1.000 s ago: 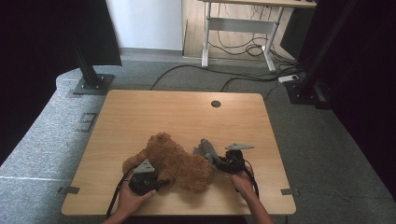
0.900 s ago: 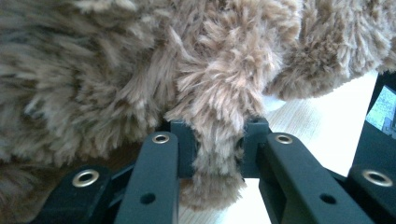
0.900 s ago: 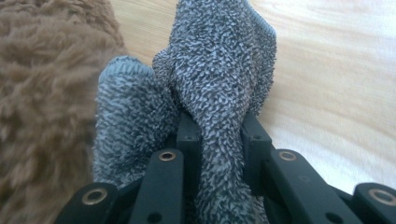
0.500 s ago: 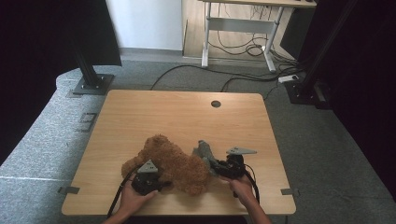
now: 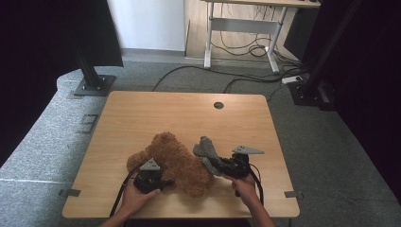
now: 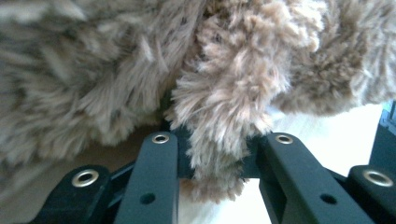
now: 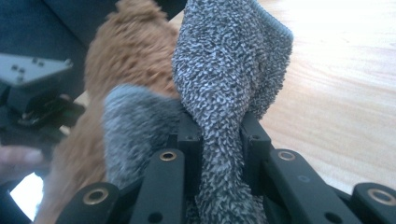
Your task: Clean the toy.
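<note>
Centrally, near the front edge of the wooden table [image 5: 142,118], lies a brown plush toy [image 5: 175,161], its shaggy body sprawled flat on the surface. Just beside it, on its right, a grey knitted sock [image 5: 206,150] rises off the table, its free end standing up and tilted toward the far side.

Left gripper [image 5: 158,184]: set against the near left flank of the plush toy. In the left gripper view, a tuft-like limb of the toy [image 6: 219,116] hangs down between the two black jaws, which are drawn in close on either side of it and pinch the fur. Grip confirmed on the plush toy.

Right gripper [image 5: 215,165]: positioned at the toy's right side, held in the person's right hand [image 5: 246,187]. In the right gripper view, the grey sock [image 7: 229,84] passes between the jaws and stands above them; the jaws are nearly fully closed and clamp the fabric. A second fold of grey fabric bulges to the left of the jaws. Behind it the brown toy [image 7: 126,56] is visible, touching or just behind the sock; exact contact cannot be determined.

Person's left hand [image 5: 135,198] holds the left gripper from the near table edge. Cables trail from both grippers toward the person.

Surroundings: grey carpeted floor [image 5: 331,142] around the table; a desk frame [image 5: 241,28] stands well beyond it.
</note>
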`<state>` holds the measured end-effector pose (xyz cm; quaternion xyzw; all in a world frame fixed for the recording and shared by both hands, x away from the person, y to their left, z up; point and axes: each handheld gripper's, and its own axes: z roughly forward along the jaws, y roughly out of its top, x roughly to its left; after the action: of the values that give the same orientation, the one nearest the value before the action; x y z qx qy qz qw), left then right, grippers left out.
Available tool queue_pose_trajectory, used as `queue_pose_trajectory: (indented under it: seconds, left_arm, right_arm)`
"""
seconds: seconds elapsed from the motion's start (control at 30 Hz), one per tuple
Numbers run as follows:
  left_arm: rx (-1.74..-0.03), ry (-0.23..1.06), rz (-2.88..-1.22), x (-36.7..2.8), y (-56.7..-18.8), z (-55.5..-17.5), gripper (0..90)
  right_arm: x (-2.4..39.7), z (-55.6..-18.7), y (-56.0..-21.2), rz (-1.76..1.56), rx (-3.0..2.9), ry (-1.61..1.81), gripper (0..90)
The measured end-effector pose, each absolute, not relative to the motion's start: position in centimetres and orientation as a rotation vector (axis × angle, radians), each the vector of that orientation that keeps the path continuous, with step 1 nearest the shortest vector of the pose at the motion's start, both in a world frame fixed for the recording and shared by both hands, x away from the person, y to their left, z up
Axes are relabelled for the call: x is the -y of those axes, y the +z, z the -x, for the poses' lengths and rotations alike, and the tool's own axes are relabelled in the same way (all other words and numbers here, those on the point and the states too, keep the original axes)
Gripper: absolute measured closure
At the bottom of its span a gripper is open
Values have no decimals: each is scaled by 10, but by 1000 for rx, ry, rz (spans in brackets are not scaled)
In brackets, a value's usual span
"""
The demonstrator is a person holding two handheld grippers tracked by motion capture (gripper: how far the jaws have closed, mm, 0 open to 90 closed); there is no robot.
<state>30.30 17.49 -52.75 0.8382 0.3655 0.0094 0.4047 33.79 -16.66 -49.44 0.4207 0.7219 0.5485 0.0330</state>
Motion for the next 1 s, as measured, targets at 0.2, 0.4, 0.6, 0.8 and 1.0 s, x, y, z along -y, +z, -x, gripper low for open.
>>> queue_pose_trajectory:
  seconds: [0.2, 0.4, 0.6, 0.8, 1.0]
  left_arm:
    - [-923, 6, -2131, -182, -528, -296, 728]
    - [-926, -10, -2130, -185, -529, -295, 728]
    - [-924, -22, -2127, -187, -529, -291, 726]
    - [-921, -23, -2129, -185, -529, -288, 725]
    - [-924, -34, -2132, -191, -530, -283, 725]
  right_arm:
    - [142, -360, -480, -1253, -2268, 1679, 745]
    - [94, -383, -470, -1191, -2368, 1602, 742]
    - [91, -377, -483, -1204, -2436, 1453, 743]
    - [116, -365, -496, -1255, -2422, 1401, 743]
    - [138, -352, -513, -1292, -2434, 1361, 742]
